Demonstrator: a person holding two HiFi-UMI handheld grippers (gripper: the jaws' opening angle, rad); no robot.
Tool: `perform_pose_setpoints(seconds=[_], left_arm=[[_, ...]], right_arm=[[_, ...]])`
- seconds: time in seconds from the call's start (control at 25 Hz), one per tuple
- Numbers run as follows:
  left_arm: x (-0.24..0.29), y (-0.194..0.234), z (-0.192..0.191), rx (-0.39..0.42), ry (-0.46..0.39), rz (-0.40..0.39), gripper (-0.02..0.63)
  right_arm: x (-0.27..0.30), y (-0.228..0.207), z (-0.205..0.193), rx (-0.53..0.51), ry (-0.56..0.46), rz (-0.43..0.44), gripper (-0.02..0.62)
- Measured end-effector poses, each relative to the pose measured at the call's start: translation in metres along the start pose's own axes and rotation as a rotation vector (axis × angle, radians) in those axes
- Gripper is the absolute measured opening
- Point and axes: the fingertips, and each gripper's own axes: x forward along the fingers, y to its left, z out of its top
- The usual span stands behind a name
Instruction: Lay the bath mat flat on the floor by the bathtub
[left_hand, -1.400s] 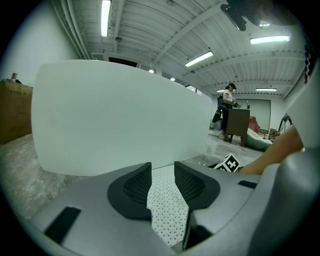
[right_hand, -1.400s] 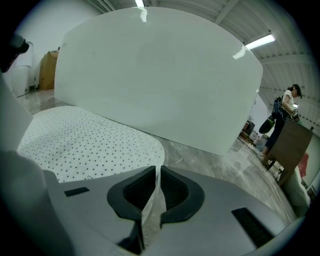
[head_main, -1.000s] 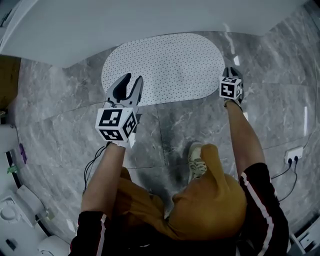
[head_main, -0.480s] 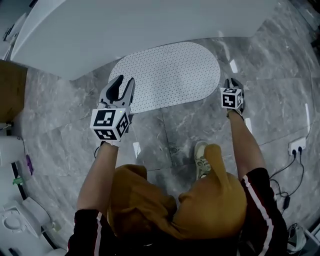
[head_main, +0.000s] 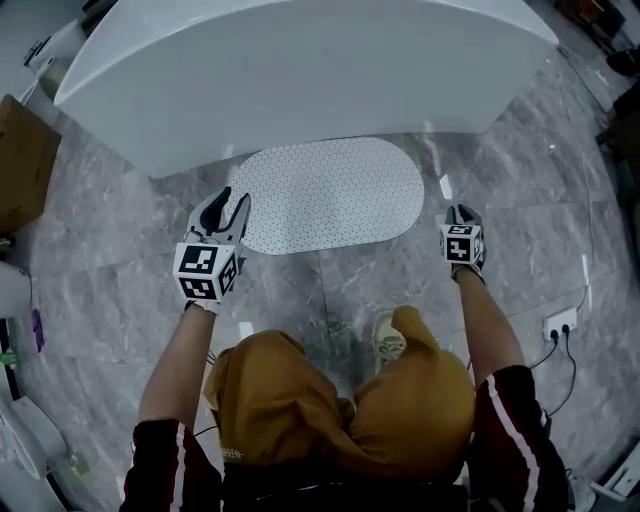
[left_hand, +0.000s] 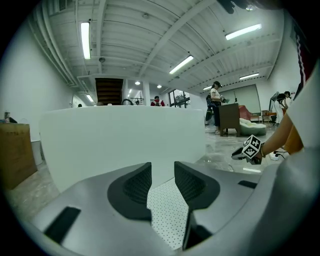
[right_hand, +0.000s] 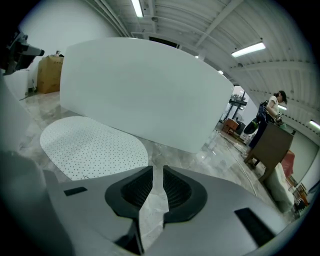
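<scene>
The white, black-dotted oval bath mat lies flat on the grey marble floor, just beside the white bathtub, with its long axis running left to right. Both grippers hover at its near side, jaws parted and empty. The left gripper is nearer the mat than the right gripper.

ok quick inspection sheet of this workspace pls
surface: grey marble floor, glossy
job's things: dotted white bath mat lies flat beside the white bathtub, apart from both grippers
clutter: cardboard box at the tub's left end
grippers: left gripper open, empty; right gripper jaws narrowly apart, empty
cables: plugs in a socket on the right, cable trailing
surroundings: open hall, strip lights, a person far off
</scene>
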Motion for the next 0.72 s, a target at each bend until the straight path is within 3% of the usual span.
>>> perform_pose_setpoints(seconds=[0.28, 0.48, 0.64, 0.72], left_arm=[[-0.031, -0.002, 0.011, -0.03, 0.014, -0.026, 0.158], [-0.033, 0.004, 0.057, -0.063, -0.08, -0.006, 0.158], [-0.048, 0.003, 0.086, -0.051, -0.099, -0.015, 0.158], [-0.053, 0.006, 0.098, -0.035, -0.094, -0.012, 0.158]], right_arm=[[-0.048, 0.002, 0.069, -0.127, -0.023, 0.041, 0.072], [-0.083, -0.01, 0.167, -0.133, -0.138, 0.061, 0.072], [-0.111, -0.005, 0.203, -0.103, -0.162, 0.095, 0.072], [-0.12, -0.004, 0.224, -0.155, -0.18, 0.105, 0.072]])
